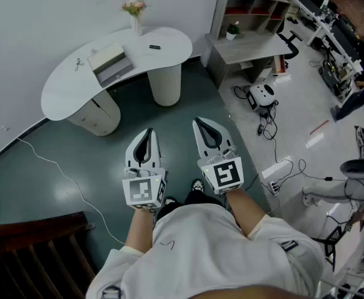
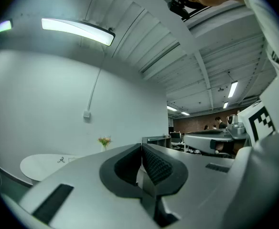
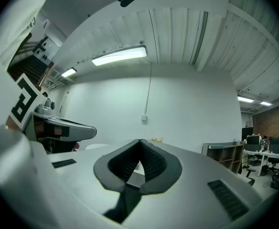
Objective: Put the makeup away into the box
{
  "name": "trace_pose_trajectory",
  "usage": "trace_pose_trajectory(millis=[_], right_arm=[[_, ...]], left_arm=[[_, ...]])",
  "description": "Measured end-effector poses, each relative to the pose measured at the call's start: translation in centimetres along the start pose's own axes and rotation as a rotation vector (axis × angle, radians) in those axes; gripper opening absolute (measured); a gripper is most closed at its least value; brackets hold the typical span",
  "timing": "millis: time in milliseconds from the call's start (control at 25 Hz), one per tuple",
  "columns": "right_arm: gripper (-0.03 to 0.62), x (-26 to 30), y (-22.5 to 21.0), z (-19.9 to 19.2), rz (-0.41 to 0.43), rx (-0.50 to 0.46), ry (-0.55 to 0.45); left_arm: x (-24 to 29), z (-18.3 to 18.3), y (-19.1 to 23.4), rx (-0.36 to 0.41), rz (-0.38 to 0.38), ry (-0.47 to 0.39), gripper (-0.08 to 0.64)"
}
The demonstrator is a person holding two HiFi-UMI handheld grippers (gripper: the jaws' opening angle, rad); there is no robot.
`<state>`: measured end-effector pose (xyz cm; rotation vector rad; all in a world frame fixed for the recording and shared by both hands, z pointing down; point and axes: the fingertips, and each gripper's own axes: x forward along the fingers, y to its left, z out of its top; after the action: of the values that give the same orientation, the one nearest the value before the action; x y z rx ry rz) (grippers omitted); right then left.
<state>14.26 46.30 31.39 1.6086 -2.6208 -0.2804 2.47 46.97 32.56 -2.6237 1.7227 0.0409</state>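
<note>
On the white curved table (image 1: 63, 92) lie, left to right, one small item too small to tell (image 1: 79, 63), one grey-white box (image 1: 110, 64), one flower vase (image 1: 135, 14) and one dark makeup piece (image 1: 154, 47). Well short of the table, the left gripper (image 1: 148, 132) and right gripper (image 1: 198, 123) are pinched together, empty.

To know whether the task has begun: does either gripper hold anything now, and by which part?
Nothing is held. The left gripper and the right gripper are both shut and empty, well short of the white table.
</note>
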Motion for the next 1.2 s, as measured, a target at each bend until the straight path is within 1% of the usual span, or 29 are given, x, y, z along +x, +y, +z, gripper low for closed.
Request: trace_pose_trajectory(millis=[160, 400, 640, 800, 960, 1040, 1200], right_arm=[[-0.003, 0.1, -1.5, -0.5, 0.038, -0.006, 0.004], [-0.002, -0.7, -5.2, -1.7, 0.042, 0.029, 0.004], [0.0, -0.5, -7.7, -4.1, 0.092, 0.05, 0.013], [0.006, -0.3, -9.4, -5.8, 0.119, 0.089, 0.036], [0.027, 1.1, -10.4, -7.5, 0.158, 0.092, 0.054], [0.049, 2.1, -10.4, -8.4, 0.179, 0.101, 0.065], [0.061, 5.0, -10.3, -9.5, 0.215, 0.106, 0.093]], left_arm=[[1.6, -0.3, -1.3, -0.015, 0.013, 0.006, 0.02], [4.5, -0.9, -4.8, -0.008, -0.017, 0.034, 0.02], [7.5, -2.4, -7.2, 0.008, -0.011, 0.067, 0.02], [8.6, -3.5, -8.4, 0.014, 0.007, 0.096, 0.02], [9.5, -5.0, -7.9, 0.015, 0.043, 0.142, 0.02], [10.1, -5.7, -7.2, 0.019, 0.059, 0.163, 0.02], [11.8, -6.3, -5.3, 0.014, 0.087, 0.186, 0.02]])
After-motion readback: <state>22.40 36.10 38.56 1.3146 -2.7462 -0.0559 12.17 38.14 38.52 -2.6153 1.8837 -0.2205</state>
